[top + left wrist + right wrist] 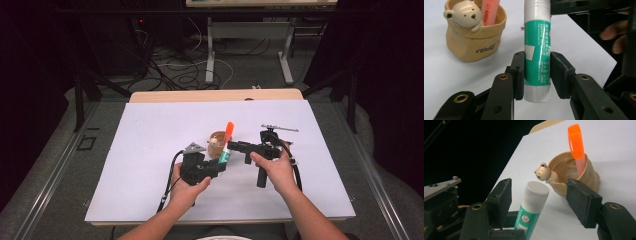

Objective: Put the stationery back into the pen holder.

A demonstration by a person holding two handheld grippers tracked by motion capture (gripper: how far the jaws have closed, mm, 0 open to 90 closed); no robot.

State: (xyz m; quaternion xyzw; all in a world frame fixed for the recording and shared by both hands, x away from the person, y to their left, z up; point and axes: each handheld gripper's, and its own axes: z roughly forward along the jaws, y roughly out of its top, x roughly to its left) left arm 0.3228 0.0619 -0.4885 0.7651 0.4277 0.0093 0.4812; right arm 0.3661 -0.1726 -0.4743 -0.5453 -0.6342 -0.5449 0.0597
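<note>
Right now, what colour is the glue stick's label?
Green with white print, on the glue stick; clearest in the left gripper view.

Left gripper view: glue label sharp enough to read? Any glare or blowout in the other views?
Left gripper view: glue stick label sharp, its small print too fine to read; white sheet bright but not clipped. Right gripper view: orange highlighter cap oversaturated, left background black. High view: soft, surroundings dark.

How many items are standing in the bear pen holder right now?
1: an orange highlighter stands in the bear pen holder. The glue stick is outside it, held in the left claw. Shorter items inside could be hidden.
</note>
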